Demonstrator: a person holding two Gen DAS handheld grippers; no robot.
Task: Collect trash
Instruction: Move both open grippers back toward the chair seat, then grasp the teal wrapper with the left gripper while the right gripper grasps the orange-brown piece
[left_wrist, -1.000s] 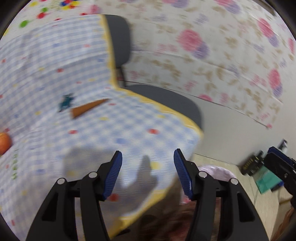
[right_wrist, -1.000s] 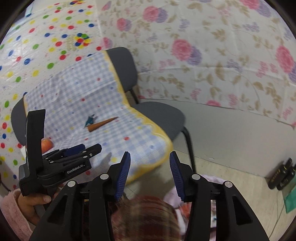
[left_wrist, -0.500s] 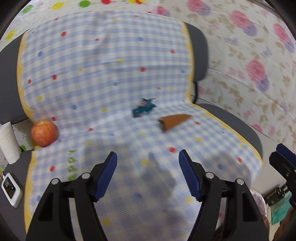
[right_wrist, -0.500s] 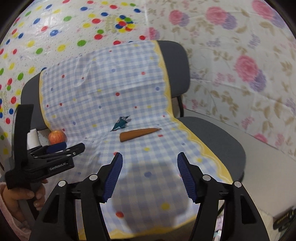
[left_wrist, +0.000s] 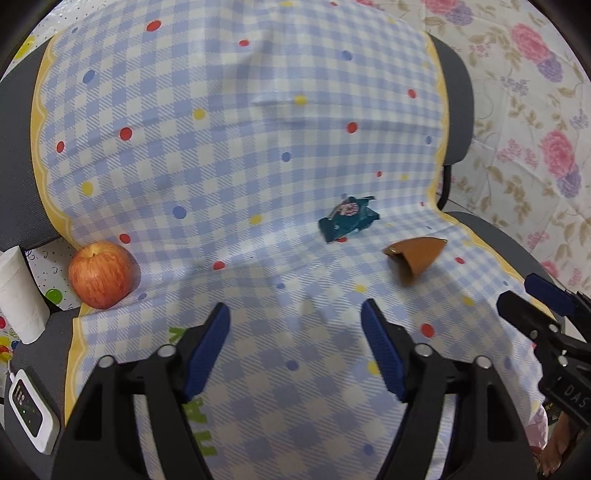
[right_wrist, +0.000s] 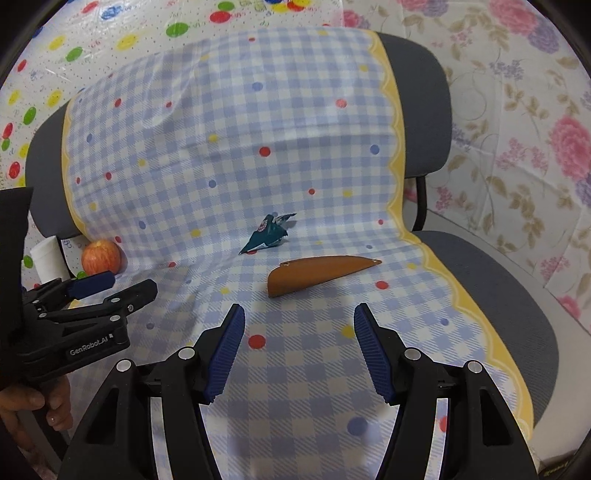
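Near the back of the chair's checked cloth (right_wrist: 314, 122), a crumpled teal wrapper (right_wrist: 267, 233) and a brown scrap (right_wrist: 314, 275) are seen just apart, while the left gripper (left_wrist: 295, 341) and right gripper (right_wrist: 299, 349) are held spread, the left's jaws having just been opening, nothing between them.

On the teal wrapper (left_wrist: 347, 218) there is a small printed picture, too small to read. The green letters (left_wrist: 201, 417) on the checked cloth (left_wrist: 221, 147) are partly hidden behind the left hand-held gripper (left_wrist: 295, 345). At 8 o'clock in the left wrist view the white device (left_wrist: 31, 417) is cut by the edge. At 4 o'clock the right hand-held gripper (left_wrist: 546, 306) also runs out of the frame.
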